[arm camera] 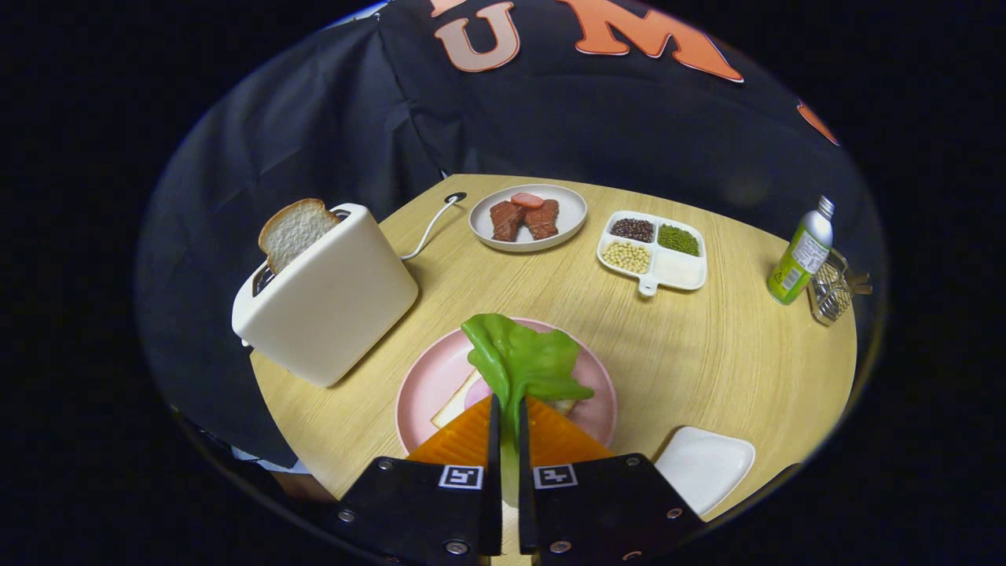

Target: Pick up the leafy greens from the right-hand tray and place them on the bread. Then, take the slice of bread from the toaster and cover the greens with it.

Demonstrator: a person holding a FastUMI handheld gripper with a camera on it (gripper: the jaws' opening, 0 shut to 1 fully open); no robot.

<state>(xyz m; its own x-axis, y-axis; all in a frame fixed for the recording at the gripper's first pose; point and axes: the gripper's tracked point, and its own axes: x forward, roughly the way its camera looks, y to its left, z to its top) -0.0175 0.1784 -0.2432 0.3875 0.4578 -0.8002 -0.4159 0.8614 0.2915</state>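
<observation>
Tongs (508, 409) clenched on the stalk of the greens (523, 363), both fingers pressing it; the leaf stands up just ahead of the fingertips, over the pink plate (424, 385). On the plate, a pale edge of bread (454, 407) shows at about 10 o'clock from the fingertips, with something pink on it; most of the bread is hidden behind the fingers. The toaster (330, 295) stands at 10 o'clock from the plate, a slice (292, 232) upright in its slot. A white tray (703, 464), bare, lies at 4 o'clock from the plate. Across the table (707, 354), at 12 o'clock, are a plate of meat (528, 218) and a divided dish (652, 251) of beans; a bottle (802, 255) stands at 2 o'clock.

Likely risks: the grip is on the thin stalk only, so the broad leaf may swing and land partly off the bread. Opening from too high may let it slide toward the plate rim.
</observation>
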